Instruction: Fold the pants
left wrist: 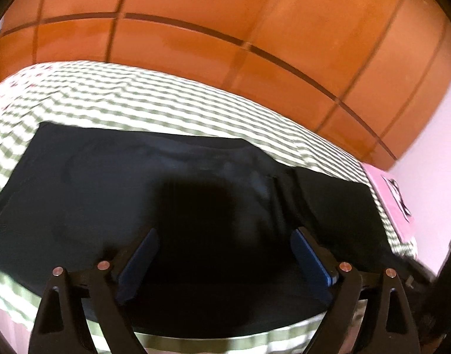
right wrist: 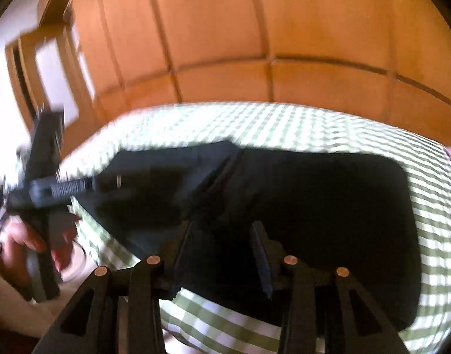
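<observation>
1. My left gripper (left wrist: 224,244) hangs over the pants (left wrist: 137,183); its jaws stand wide apart, nothing between the blue pads (left wrist: 140,261).
2. My right gripper (right wrist: 222,236) hangs over the same garment, jaws apart and holding nothing.
3. The dark pants (right wrist: 314,200) lie flat on the green-checked bedspread (right wrist: 255,121), already folded into a compact block.
4. A wooden wardrobe (left wrist: 255,14) stands behind the bed.

Bed (left wrist: 154,100) with green-white checked cover. Dark pants (left wrist: 113,183) lie flat on it, spread along near edge. Pink item (left wrist: 387,197) at right edge.
</observation>
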Motion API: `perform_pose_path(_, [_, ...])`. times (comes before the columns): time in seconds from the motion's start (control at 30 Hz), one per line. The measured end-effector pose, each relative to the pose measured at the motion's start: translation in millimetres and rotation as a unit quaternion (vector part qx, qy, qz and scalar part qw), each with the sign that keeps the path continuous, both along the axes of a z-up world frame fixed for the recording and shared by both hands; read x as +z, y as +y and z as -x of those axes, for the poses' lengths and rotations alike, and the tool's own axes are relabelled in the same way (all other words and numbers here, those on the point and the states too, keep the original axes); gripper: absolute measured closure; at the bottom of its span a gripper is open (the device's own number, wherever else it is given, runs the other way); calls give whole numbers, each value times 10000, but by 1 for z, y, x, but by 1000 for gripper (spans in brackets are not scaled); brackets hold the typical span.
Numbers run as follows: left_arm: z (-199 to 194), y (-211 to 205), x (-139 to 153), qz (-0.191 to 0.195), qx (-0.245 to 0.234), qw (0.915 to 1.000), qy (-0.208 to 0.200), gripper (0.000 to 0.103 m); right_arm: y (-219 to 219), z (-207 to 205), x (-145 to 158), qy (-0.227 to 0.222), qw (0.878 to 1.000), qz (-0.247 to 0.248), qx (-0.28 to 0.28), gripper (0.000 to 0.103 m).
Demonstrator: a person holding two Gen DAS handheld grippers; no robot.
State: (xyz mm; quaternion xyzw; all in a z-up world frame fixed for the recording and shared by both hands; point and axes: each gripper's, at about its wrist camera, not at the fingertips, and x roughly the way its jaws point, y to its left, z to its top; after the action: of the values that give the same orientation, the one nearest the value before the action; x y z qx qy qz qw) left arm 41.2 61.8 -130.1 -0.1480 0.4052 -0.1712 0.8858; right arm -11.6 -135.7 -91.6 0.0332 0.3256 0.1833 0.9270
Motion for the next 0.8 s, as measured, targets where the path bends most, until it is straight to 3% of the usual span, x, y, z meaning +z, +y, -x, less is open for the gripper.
perform_pose_path(0.13, [-8,-26,6,392,-442,9982,76,2,-54,0,14,-299,9945,-201,-987,62])
perform_pose_path(0.2, [-17,-43,8,541,-643,9964,84,0,-81,-13,14,-117,9868,-206,-1599,62])
perform_pose_path(0.27, [-29,-61,4,428,-801,9957,195,0,-108,-28,13,140,9772,-560,-2042,62])
perform_pose_path(0.33, [-42,-77,-9,209,-870,9945,537,0,-124,-41,12,268,9713,-996,-2144,62])
perform_pose_path(0.4, [-46,-84,-22,249,-927,9915,883,2,-127,-52,11,311,9709,-1066,-2122,62])
perform_pose_path(0.43, [-47,-87,-28,244,-885,9908,999,10,-128,-54,10,330,9718,-1005,-2109,62])
perform_pose_path(0.47, [-44,-89,-30,131,-804,9919,975,25,-125,-59,8,329,9739,-916,-2052,62])
perform_pose_path(0.5, [-39,-90,-29,-57,-771,9934,847,51,-126,-62,5,347,9768,-819,-1947,63])
perform_pose_path(0.57, [-32,-98,-25,-97,-1122,9912,693,78,-121,-73,-3,480,9803,-604,-1817,70])
perform_pose_path(0.63, [-26,-99,-12,-230,-1174,9911,582,82,-117,-83,-11,613,9798,-272,-1884,73])
perform_pose_path(0.73, [-18,-86,11,53,-1224,9916,404,83,-125,-91,-15,781,9760,-328,-2004,75])
perform_pose_path(0.8, [-15,-77,12,-119,-1090,9934,330,83,-132,-95,-21,971,9720,-280,-2119,79])
